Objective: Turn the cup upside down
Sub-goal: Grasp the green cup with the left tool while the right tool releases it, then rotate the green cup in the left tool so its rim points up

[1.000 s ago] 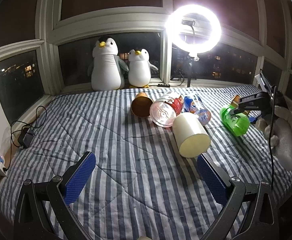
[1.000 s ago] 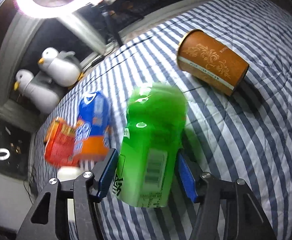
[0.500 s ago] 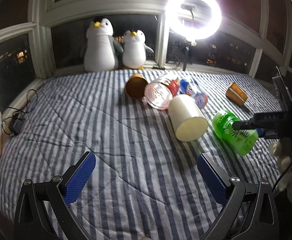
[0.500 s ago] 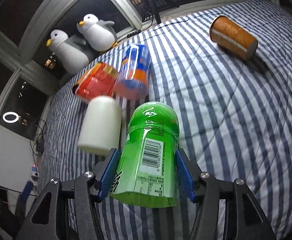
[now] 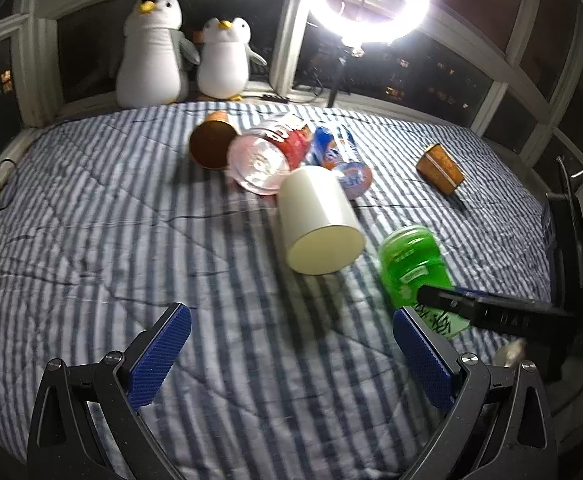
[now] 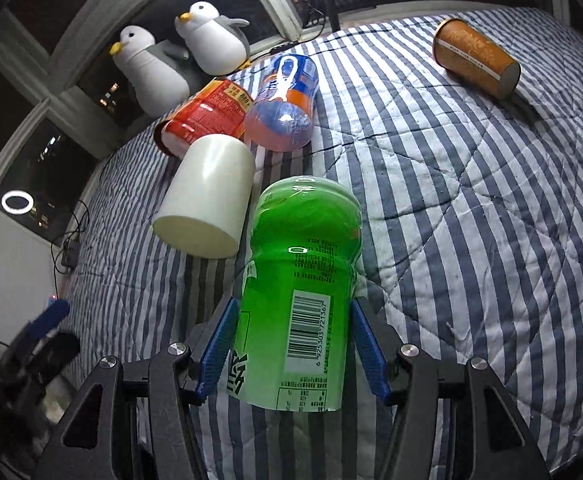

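My right gripper (image 6: 293, 344) is shut on a green cup (image 6: 299, 280) with a barcode label, held tilted just above the striped bedspread (image 6: 471, 200). The green cup also shows in the left wrist view (image 5: 415, 268), with the right gripper (image 5: 443, 300) clamped on it at the right. My left gripper (image 5: 291, 352) is open and empty over the near part of the bed.
A white cup (image 6: 207, 200), a red cup (image 6: 207, 116), a blue-orange cup (image 6: 283, 104) and a brown paper cup (image 6: 475, 56) lie on their sides. Another brown cup (image 5: 211, 146) lies by the red one. Two penguin toys (image 5: 151, 52) and a ring light (image 5: 367, 0) stand at the window.
My right gripper has carried the green cup nearer and toward the white cup, lowering it over the bed. My left gripper has tilted down a little and stays open.
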Tool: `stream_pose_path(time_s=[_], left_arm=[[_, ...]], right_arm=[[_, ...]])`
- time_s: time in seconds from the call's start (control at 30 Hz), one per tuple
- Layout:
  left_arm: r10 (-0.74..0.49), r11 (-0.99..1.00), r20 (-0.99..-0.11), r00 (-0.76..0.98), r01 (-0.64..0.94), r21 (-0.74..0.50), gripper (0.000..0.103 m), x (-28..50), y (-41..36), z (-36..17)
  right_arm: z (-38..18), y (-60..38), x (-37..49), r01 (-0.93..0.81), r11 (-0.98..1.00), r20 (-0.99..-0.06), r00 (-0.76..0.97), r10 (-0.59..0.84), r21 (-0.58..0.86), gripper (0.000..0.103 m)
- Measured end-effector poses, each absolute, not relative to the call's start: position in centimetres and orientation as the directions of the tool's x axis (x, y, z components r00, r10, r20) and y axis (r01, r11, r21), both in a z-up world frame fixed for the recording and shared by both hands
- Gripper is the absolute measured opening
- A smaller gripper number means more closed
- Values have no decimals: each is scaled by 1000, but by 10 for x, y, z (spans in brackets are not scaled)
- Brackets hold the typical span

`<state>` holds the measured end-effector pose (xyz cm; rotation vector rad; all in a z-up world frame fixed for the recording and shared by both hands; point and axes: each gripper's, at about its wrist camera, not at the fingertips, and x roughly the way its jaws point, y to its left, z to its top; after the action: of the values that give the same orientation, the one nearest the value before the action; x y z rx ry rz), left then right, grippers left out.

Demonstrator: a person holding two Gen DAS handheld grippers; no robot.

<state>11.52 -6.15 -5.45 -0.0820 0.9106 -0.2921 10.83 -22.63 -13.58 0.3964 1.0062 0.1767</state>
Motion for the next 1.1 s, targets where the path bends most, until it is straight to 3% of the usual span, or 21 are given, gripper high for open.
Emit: stream_pose_path(time_s=[0.23, 0.37, 0.67, 0.87, 1.1], left_arm=[[-331, 943, -798, 503, 213, -257, 101, 139, -86, -62], [-341, 939, -810, 477, 217, -268, 99, 150, -104, -64], [-367, 925, -856, 364, 242, -294, 89, 168, -160, -82], [-367, 926, -869, 332, 221, -306, 89, 180, -187, -94], [-359, 928, -889, 282, 206, -310, 78, 194, -204, -113]], right_arm=[[-135, -226, 98, -7, 920, -776, 535, 336, 393, 55], [-128, -230, 87, -11, 924, -760, 565, 321, 382, 65], [-118, -259, 41, 31, 926, -720, 639, 271, 376, 66], [-117, -278, 10, 75, 929, -707, 671, 223, 364, 66], [-117, -282, -12, 110, 949, -706, 695, 139, 295, 66]])
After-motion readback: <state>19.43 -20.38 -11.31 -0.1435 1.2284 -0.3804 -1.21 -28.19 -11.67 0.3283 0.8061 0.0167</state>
